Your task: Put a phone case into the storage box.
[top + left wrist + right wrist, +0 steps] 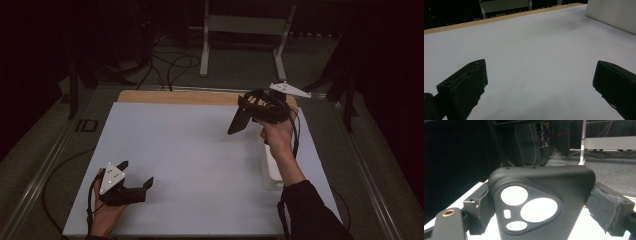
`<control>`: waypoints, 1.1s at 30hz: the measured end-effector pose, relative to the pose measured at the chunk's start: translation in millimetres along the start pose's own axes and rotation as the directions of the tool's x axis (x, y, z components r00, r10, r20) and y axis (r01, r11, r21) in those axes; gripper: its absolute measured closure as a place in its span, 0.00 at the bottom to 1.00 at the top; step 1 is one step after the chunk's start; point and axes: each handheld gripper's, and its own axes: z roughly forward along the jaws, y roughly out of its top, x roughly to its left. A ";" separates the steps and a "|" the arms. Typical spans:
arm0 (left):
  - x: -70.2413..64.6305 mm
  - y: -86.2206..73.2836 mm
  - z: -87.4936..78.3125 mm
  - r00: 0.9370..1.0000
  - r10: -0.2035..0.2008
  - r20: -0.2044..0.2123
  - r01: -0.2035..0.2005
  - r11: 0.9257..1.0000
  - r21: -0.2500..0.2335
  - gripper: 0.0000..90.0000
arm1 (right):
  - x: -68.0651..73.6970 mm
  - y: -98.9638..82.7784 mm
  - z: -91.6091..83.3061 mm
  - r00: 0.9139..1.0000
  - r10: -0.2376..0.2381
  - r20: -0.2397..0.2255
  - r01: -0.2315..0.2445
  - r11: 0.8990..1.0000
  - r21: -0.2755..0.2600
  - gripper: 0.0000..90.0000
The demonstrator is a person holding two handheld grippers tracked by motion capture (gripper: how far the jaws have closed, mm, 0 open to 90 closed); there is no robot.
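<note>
The right tool (250, 114) is clenched on a black phone case (541, 205), its two padded jaws pressing the case's side edges just below the camera cut-outs. In the high view the case (237, 122) hangs well above the white worktop (200, 165), tilted, its free end pointing down and toward the left. A white box (272, 167) sits on the worktop beneath the right forearm.

Risk noted: the grip bears on a thin, flexible shell near one end only. Squeeze may bow the sides and let the case slip or spring out, dropping to the worktop. A quick turn of the wrist would add to this.

The left tool (131, 186) rests low at the near left corner, jaws spread wide and holding nothing (541, 82). It is well apart from the case, so it gives no support if the case falls.
</note>
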 end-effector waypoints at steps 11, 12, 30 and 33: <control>-0.4 0.1 -0.1 1.000 0.003 -0.001 -0.003 1.000 -0.001 0.00 | -8.1 6.7 1.5 1.000 0.001 0.029 -0.001 1.000 -0.012 0.16; -0.4 0.2 -0.1 1.000 0.004 -0.001 -0.004 1.000 -0.001 0.00 | -8.8 7.5 1.5 1.000 0.001 0.030 -0.001 1.000 -0.014 0.16; -2.8 0.3 0.7 1.000 0.015 -0.004 -0.015 1.000 0.001 0.00 | -29.2 16.3 3.6 0.994 0.017 0.109 -0.014 0.999 -0.029 0.16; -2.3 0.4 -0.1 1.000 0.015 -0.005 -0.015 1.000 -0.002 0.00 | -32.7 19.6 1.8 0.992 0.021 0.128 -0.016 0.999 -0.038 0.16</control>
